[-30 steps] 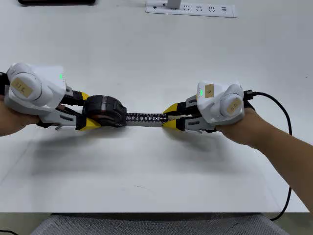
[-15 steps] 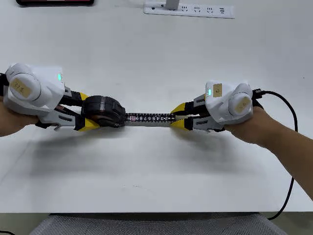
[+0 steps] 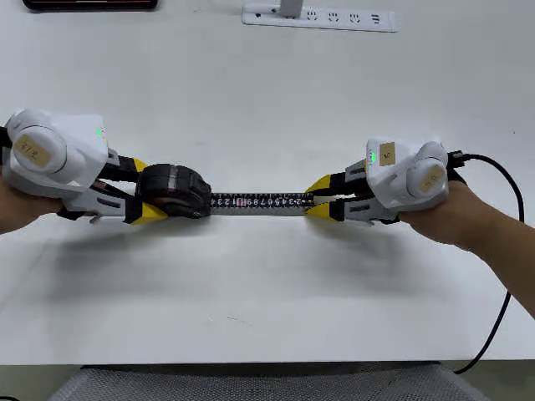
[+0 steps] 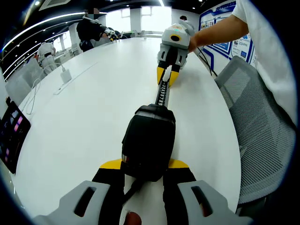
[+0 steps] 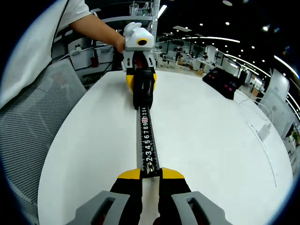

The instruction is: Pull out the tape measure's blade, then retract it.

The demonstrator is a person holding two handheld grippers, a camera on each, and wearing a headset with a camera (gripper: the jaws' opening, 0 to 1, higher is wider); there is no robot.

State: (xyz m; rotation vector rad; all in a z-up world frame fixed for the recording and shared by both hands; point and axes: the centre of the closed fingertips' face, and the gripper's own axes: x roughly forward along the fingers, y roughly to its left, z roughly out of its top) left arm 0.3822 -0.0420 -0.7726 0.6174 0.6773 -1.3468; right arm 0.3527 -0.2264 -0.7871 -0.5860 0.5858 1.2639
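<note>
Over the white table (image 3: 251, 100), our left gripper (image 3: 149, 190) clamps the tape measure (image 3: 174, 190) at the left as an anchor. Our right gripper (image 3: 318, 198), jaws pinched on the blade (image 3: 259, 201) tip, holds it stretched rightward, partly extended.

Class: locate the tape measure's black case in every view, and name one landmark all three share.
Head view: case left of centre, in the left claw.
Left gripper view: case low centre, between the jaws.
Right gripper view: case upper centre, at the blade's far end.
Shared landmark: the numbered blade.
</note>
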